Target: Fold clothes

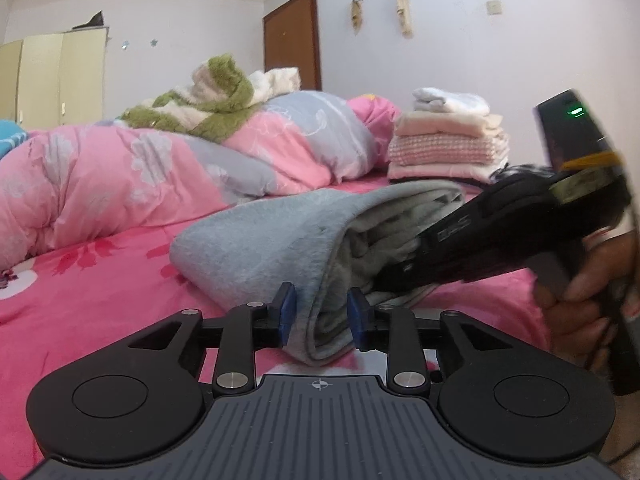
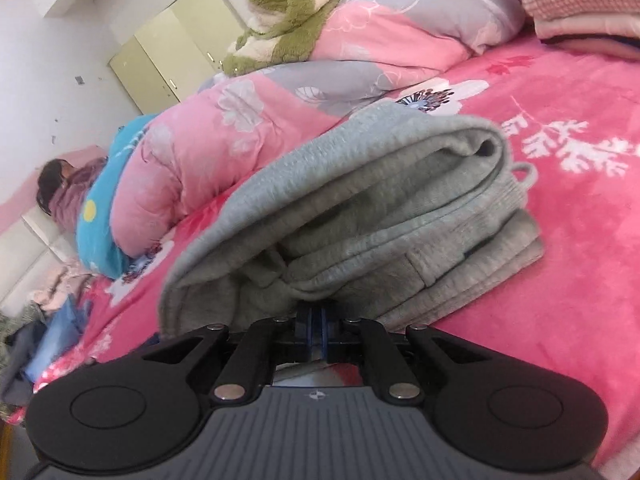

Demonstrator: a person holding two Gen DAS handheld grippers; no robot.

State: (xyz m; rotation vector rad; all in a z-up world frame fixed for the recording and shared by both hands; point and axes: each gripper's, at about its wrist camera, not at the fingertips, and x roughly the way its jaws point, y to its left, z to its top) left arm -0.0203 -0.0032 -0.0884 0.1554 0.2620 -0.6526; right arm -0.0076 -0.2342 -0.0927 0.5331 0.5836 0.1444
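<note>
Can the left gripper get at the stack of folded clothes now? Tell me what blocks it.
Probably not. The left gripper has its fingers around the grey garment, and the right gripper crosses toward the stack of folded clothes beyond.

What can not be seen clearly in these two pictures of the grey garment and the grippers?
- Left wrist view: the right gripper is motion-blurred, its tips buried in the grey garment.
- Right wrist view: the right gripper's pads meet under overhanging cloth; what they pinch is hidden.
- Right wrist view: the folded pile is cut off by the edge.
</note>
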